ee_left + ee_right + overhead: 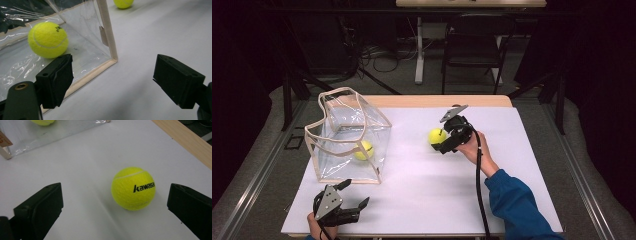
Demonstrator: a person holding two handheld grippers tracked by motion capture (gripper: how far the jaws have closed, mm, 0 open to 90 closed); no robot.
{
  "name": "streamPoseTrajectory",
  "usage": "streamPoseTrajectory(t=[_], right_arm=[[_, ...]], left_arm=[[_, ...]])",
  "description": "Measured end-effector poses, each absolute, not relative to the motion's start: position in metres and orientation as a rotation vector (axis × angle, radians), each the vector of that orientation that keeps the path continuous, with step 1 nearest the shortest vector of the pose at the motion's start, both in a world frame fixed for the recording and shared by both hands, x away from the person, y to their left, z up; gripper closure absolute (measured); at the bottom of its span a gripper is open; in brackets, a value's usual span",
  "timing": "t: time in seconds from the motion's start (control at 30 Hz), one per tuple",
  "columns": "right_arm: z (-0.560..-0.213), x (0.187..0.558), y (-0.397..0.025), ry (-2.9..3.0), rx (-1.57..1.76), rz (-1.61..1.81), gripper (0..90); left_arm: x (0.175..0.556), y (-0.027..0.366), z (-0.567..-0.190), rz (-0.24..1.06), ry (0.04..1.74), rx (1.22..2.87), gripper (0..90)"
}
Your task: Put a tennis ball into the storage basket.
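Jaws of your right gripper (pixel 113 212) stand wide apart, and a yellow tennis ball (pixel 133 188) sits on the white table cover (pixel 82 170) in the gap between them, closer to the right jaw than the left and touching neither. Black lettering on the ball's side reads "kawasa", the rest curving out of sight round the felt. From the high view your right gripper (pixel 443 143) rests just beside that ball (pixel 437 136), held by your right hand (pixel 471 145) at the end of a blue sleeve (pixel 514 202).

Your left gripper (pixel 112 82) is spread open too, with nothing between its jaws but bare cover. Its left jaw sits just in front of the bottom corner of a clear plastic bag (pixel 82 37) edged in beige trim. Behind that jaw, inside the bag, lies a second tennis ball (pixel 48 39) carrying a small black mark you cannot read. A small tan tag (pixel 103 36) hangs on the bag's upright edge; any writing on it is too small to tell. Far beyond the right jaw, the first ball peeks in at the top edge.

In the high view your left gripper (pixel 356 195) lies near the front edge, just before the bag (pixel 349 135).
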State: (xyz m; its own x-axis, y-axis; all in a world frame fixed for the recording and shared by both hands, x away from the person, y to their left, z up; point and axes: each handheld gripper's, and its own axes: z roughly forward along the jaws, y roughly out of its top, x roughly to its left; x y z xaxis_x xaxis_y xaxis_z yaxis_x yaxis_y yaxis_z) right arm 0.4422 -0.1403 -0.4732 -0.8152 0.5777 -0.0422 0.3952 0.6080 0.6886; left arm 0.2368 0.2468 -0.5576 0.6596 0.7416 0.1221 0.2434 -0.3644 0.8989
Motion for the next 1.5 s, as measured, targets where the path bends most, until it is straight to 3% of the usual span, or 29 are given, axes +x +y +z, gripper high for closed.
streamPoseTrajectory(t=[1.5], right_arm=[[-0.509,0.496,-0.126,2.620,0.959,0.961,0.0]], left_arm=[[0.237,0.247,-0.558,0.640,0.774,1.920,16.1]])
